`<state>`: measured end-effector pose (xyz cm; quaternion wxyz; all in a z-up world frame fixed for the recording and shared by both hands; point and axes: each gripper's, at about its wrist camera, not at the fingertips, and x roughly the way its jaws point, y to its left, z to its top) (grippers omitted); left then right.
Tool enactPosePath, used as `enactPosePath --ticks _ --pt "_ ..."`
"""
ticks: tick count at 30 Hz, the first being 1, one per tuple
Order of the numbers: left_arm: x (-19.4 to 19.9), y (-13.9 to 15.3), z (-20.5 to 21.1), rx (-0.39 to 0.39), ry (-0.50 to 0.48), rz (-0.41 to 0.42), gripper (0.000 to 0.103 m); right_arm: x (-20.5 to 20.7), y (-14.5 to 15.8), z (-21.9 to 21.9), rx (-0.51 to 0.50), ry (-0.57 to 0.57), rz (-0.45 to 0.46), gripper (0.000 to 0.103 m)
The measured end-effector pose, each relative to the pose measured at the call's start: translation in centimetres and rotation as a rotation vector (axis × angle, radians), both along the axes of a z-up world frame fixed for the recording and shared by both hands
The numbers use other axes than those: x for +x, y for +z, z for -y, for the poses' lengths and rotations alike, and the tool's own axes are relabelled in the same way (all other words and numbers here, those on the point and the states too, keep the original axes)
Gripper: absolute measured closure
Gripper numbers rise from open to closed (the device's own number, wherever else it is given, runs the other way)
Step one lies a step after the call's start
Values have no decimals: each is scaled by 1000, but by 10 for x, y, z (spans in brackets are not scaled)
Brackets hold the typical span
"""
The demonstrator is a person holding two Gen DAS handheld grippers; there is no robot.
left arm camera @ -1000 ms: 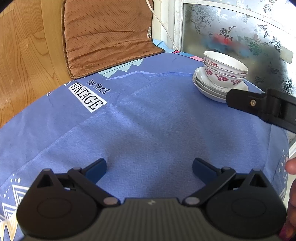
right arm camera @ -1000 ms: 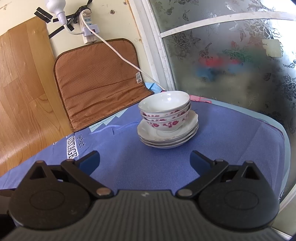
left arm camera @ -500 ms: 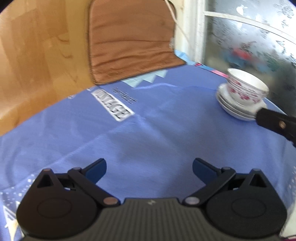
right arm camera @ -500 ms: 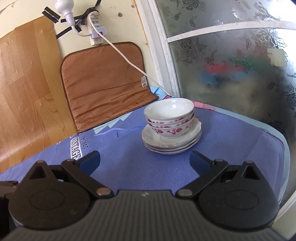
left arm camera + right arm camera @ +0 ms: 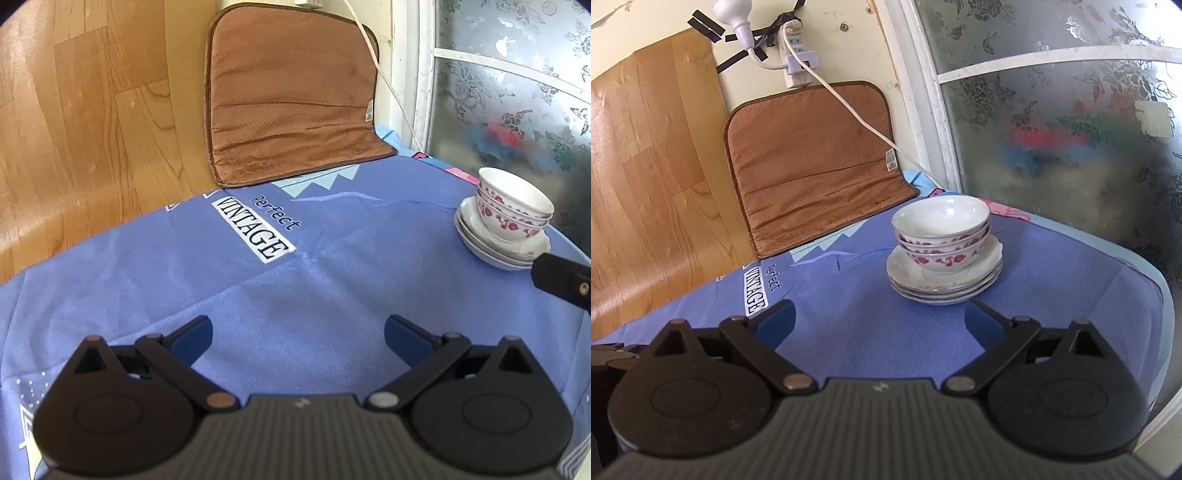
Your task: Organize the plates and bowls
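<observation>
Bowls (image 5: 942, 232) nested atop stacked plates (image 5: 943, 284) at bench (image 5: 886, 332) far edge, compact, prob. sorted by type. Right gripper (image 5: 879, 321) faces stack, left gripper (image 5: 297, 338) over bare cloth; both w/ jaws spread, empty

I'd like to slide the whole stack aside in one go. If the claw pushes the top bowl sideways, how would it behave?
The top bowl sits loosely nested on glossy bowls, so it would probably slide or tilt off rather than drag the plates along. It looks like glazed ceramic: stiff, slippery, likely to chip if it drops. The right claw is open; pushing the plates seems safer.
</observation>
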<state>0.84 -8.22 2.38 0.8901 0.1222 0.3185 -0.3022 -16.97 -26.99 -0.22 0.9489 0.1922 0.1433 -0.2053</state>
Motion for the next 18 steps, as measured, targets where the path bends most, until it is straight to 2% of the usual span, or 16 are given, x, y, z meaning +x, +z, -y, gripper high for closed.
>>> enactPosePath --ticks 3,11,18 --pt "0 1 -1 -22 -11 -12 0 0 0 -1 -3 5 -2 4" --pt "2 0 -2 -23 3 -22 0 0 0 -3 -7 7 -3 4" --pt "0 0 1 15 27 8 0 0 1 -2 -7 7 -4 4"
